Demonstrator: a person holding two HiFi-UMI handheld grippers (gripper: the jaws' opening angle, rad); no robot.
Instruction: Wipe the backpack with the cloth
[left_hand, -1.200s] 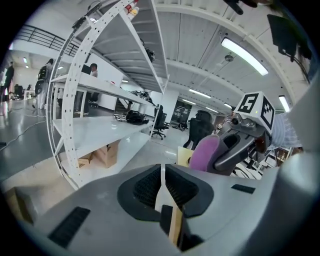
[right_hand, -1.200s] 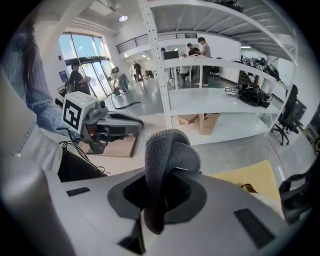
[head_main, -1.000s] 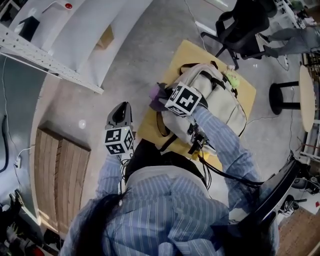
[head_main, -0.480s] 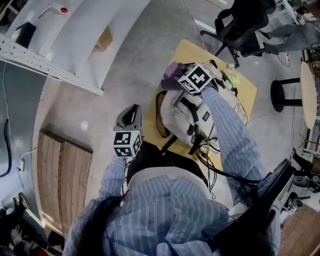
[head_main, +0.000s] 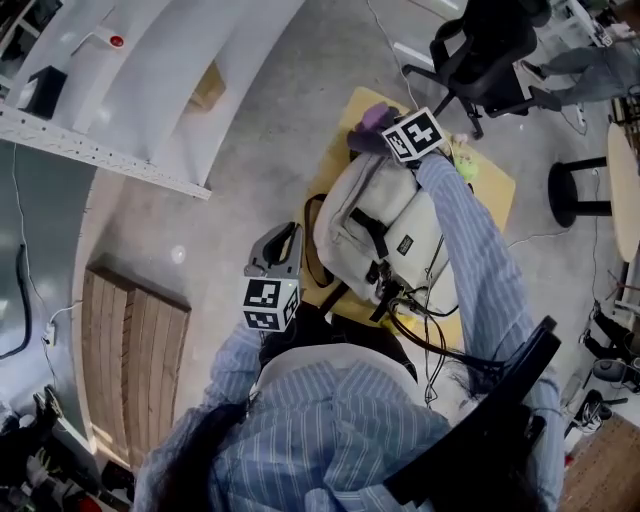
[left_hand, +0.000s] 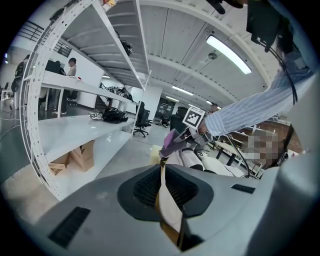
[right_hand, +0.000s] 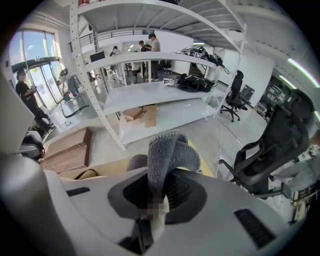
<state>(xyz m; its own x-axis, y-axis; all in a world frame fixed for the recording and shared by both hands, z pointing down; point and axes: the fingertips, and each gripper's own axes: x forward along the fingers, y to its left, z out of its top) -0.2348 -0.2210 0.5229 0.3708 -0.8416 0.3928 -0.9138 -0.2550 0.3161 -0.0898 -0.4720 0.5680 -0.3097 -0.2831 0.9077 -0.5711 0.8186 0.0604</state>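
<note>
Cloth at the backpack's far end
The right claw (head_main: 365, 137) grips the purple cloth (head_main: 374, 117) at the far end of the beige backpack (head_main: 372, 222) on the yellow tabletop (head_main: 489, 187); the left claw (head_main: 282, 241) hangs closed, empty.

right hand-held gripper (right_hand: 159, 199) clamped on grey cloth (right_hand: 167, 150) (looped over), white shelving (right_hand: 150, 95) behind, black office chair (right_hand: 277, 150) at right

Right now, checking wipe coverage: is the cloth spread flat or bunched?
Bunched. The cloth is doubled over into a loop, pinched between the jaws of the right gripper, not spread over the backpack.
</note>
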